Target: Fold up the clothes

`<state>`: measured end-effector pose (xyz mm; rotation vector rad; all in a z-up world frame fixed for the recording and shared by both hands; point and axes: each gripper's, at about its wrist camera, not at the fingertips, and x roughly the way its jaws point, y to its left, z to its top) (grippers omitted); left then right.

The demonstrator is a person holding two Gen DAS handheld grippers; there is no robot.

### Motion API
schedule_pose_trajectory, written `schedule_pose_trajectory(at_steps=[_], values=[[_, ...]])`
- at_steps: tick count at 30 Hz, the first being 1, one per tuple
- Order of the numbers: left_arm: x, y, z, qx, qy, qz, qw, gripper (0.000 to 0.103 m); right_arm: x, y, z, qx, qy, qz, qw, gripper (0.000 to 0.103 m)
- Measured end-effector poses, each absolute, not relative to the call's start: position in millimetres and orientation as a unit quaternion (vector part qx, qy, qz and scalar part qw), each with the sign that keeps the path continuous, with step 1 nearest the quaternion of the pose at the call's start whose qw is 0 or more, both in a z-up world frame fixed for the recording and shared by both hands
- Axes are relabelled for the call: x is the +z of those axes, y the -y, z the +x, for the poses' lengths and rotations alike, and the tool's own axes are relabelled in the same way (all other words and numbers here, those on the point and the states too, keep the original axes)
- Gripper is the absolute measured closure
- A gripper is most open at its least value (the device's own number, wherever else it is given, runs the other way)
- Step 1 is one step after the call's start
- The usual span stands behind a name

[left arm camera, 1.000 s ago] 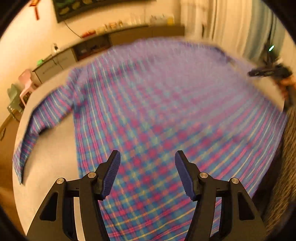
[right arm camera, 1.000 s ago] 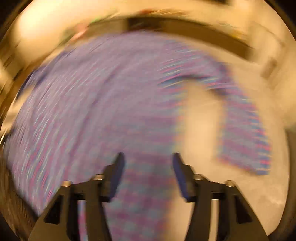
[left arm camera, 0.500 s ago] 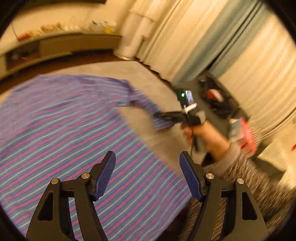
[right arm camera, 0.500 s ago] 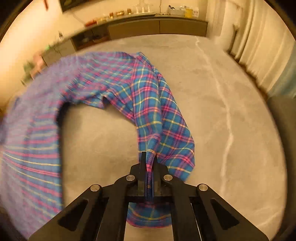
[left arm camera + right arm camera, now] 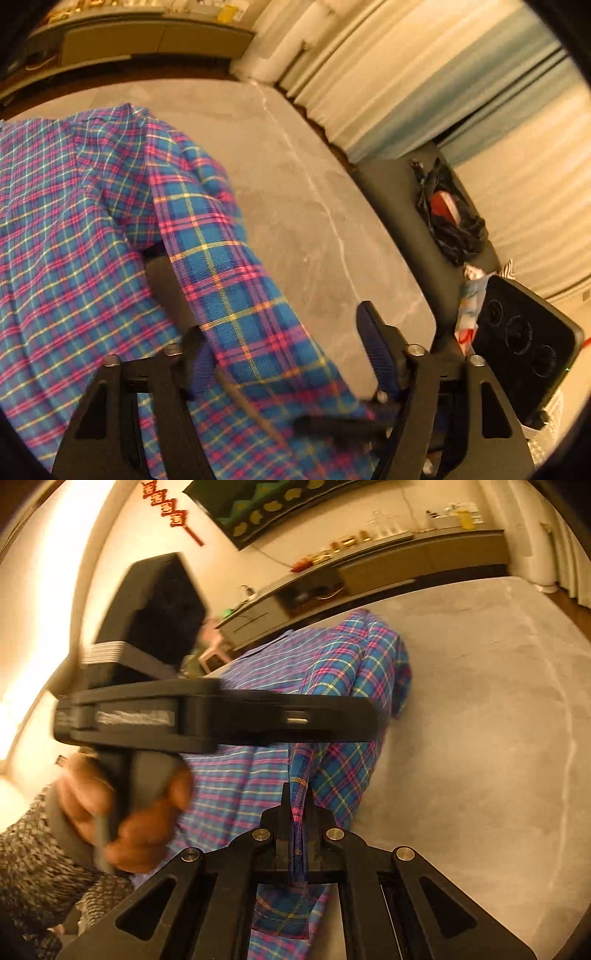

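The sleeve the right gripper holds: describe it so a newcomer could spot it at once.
Start at the grey table, where a blue-and-pink plaid shirt lies spread. Its sleeve lifts off the surface, its end pinched in the right gripper; no other part is raised.

Black tongs [image 5: 291, 354] with ribbed blue pads [image 5: 376, 350], silver screws; grey-knit sleeve [image 5: 33, 853].
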<state>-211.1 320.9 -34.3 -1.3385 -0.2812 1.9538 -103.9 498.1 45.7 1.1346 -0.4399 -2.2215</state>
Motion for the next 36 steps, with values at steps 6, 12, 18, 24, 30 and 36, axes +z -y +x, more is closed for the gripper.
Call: schedule_pose_trajectory(at_steps=[6,12,18,24,30,36], values=[[-13,-291,-212,0.776,0.107,-0.513,0.351,0.100,35,-501,-86,-0.841,0.149,0.442,0.274,0.060],[47,-229,-232,0.813,0.051,-0.502,0.291,0.100,6,-497,-17,-0.833,0.145,0.492,0.207,0.031],[99,-180,-257,0.843,-0.018,-0.484,0.234,0.100,-23,-461,65,-0.837,0.061,0.525,0.141,0.031],[145,-115,-273,0.869,-0.056,-0.459,0.176,0.100,-15,-430,96,-0.857,-0.030,0.499,0.129,0.099],[174,-4,-266,0.897,-0.009,-0.425,0.121,0.100,50,-362,139,-0.877,-0.057,0.432,0.203,0.099],[168,99,-256,0.906,0.018,-0.418,0.056,0.100,59,-241,123,-0.846,-0.099,0.418,0.316,0.099]])
